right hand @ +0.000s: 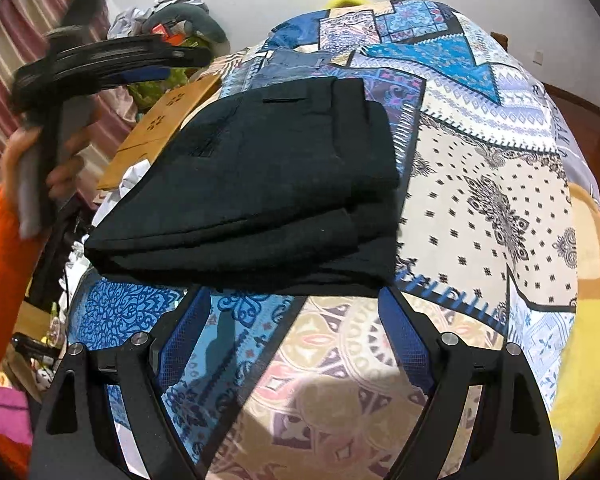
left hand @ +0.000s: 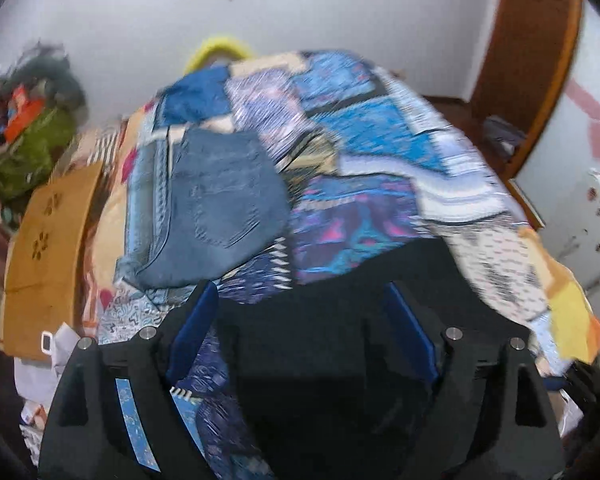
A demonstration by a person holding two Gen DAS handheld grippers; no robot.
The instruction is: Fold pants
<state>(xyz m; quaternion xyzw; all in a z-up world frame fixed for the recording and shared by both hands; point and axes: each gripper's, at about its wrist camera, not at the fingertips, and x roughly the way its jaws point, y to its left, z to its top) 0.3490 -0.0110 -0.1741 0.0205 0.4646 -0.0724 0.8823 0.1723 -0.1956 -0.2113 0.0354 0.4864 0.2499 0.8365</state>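
Black pants [right hand: 256,188] lie folded in a flat stack on the patterned bedspread [right hand: 480,184]. In the left wrist view they [left hand: 332,344] fill the space under and between the fingers. My left gripper [left hand: 300,292] is open, empty and above the pants; the view is blurred. It also shows in the right wrist view [right hand: 100,60], held up at the left by a hand. My right gripper [right hand: 296,292] is open and empty, just short of the near edge of the pants. Folded blue jeans [left hand: 216,204] lie farther back on the bed.
A brown cardboard box [left hand: 48,248] stands at the bed's left side. A pile of clothes and bags [left hand: 32,120] sits by the far wall. A wooden door [left hand: 528,60] is at the right. A yellow blanket [right hand: 592,280] hangs off the bed's right edge.
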